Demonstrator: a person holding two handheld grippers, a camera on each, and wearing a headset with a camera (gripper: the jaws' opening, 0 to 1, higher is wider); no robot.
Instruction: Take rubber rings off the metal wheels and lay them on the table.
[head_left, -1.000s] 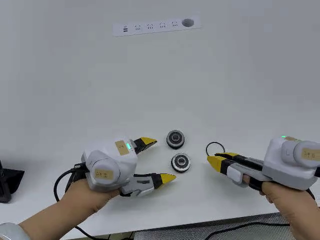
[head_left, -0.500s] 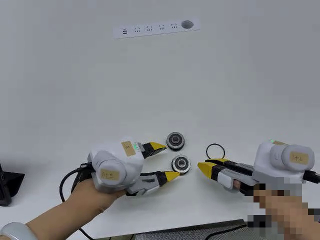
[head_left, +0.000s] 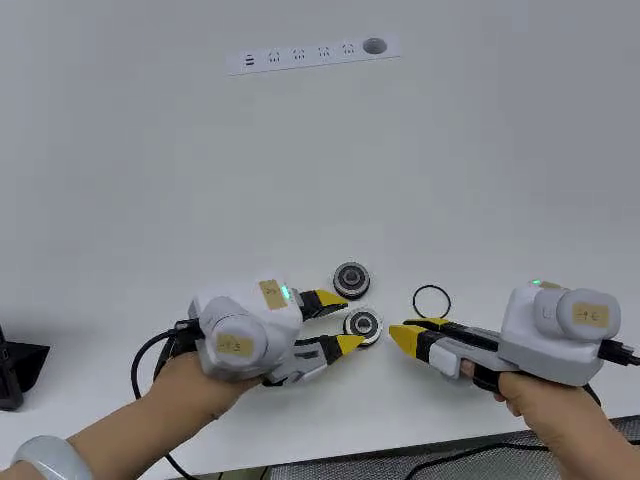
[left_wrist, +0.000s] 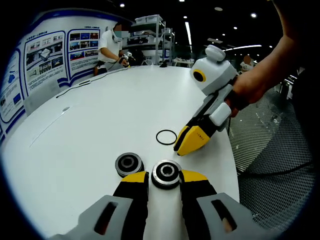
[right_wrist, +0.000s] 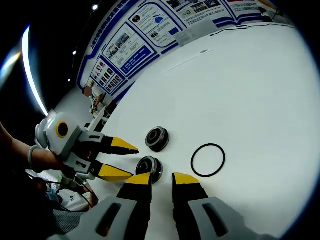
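Observation:
Two metal wheels stand on the white table: the near wheel and the far wheel. One loose black rubber ring lies flat to their right. My left gripper is open, its yellow tips on either side of the near wheel, touching or almost touching it. The far wheel and the ring lie beyond. My right gripper points left at the near wheel with a narrow gap between its jaws and nothing in it; the ring lies just to its right.
A white power strip lies at the back of the table. A black object sits at the left edge, and a black cable trails behind my left hand. The table's front edge runs just below both hands.
My left gripper has moved right, bringing its jaws around the near wheel. My right gripper has slid left toward the same wheel. Wheels and ring have stayed put.

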